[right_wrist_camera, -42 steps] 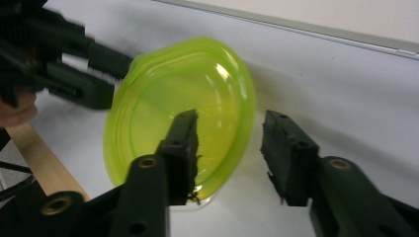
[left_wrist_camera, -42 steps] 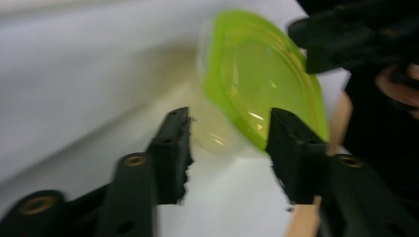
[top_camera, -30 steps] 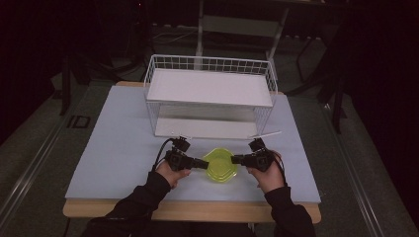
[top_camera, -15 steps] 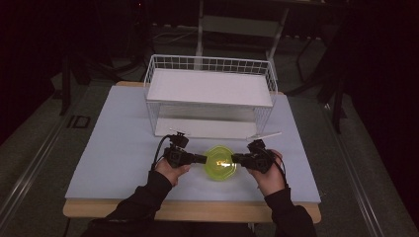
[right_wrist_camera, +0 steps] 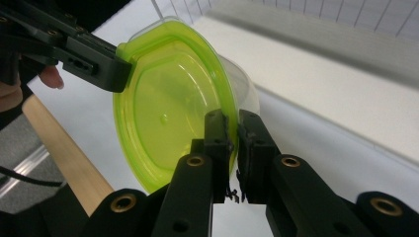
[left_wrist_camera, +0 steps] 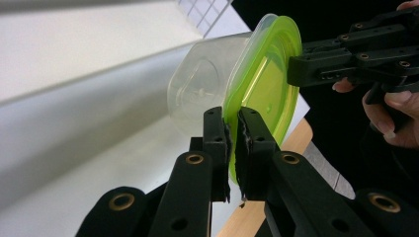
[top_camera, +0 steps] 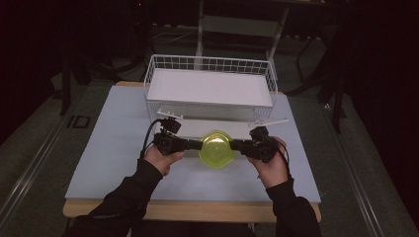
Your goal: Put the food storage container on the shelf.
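Container [top_camera: 215,148] with the lime-green lid is now off the tabletop [top_camera: 113,148], carried between both grippers just in front of the wire basket [top_camera: 207,64]. A second ago it sat lower, on the tabletop nearer the person; both hands have since come up together and it has moved with them.

Left gripper [top_camera: 197,145] is clamped on the lid rim at the container's left side. Its jaws have just been closing, and in the left gripper view the pads [left_wrist_camera: 231,143] pinch the rim edge with the clear tub [left_wrist_camera: 207,84] beyond. Right gripper [top_camera: 236,144] is clamped on the opposite rim, jaws narrow on the green edge [right_wrist_camera: 232,138].

Read: two-sided grasp made, lift under way. Container looks about level from the high view. Likely destination is the basket; its front wall sits just ahead, so more height is probably needed to clear it.

Risk: both grips are on the thin lid lip only. If the lid isn't snapped on tight, the tub could drop away.
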A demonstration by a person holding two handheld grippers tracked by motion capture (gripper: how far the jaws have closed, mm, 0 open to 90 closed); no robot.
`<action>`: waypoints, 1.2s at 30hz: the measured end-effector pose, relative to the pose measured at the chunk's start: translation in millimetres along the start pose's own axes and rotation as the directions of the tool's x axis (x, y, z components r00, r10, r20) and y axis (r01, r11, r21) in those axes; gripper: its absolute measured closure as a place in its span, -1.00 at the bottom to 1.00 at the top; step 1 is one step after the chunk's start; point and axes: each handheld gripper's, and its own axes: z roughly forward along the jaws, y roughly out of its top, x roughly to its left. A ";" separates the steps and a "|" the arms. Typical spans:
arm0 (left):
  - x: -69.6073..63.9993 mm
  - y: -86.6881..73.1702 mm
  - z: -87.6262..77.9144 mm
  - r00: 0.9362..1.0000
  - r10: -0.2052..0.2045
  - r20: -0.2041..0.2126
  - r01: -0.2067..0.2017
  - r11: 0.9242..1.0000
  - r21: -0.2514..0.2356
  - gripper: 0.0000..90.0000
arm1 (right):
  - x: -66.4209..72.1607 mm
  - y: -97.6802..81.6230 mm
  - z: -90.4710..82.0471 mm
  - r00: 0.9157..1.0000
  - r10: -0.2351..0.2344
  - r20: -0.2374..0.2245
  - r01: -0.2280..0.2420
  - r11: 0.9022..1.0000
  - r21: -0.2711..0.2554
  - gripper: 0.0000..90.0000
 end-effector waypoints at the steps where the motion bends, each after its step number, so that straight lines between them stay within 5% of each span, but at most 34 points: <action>1: -1.7 3.0 -3.3 1.000 0.004 -0.003 -0.004 1.000 -0.006 0.89 | 1.2 3.9 -1.9 1.000 -0.003 -0.001 0.003 1.000 -0.005 0.87; 19: -18.9 64.0 -45.5 0.999 0.028 -0.032 -0.030 0.996 -0.083 0.89 | 5.9 72.9 -27.2 1.000 -0.009 -0.001 0.009 0.997 -0.081 0.87; 36: -9.4 117.8 -52.3 0.996 -0.013 -0.084 0.003 0.992 -0.124 0.89 | -9.9 130.1 -23.9 0.999 0.023 0.028 -0.021 0.996 -0.089 0.87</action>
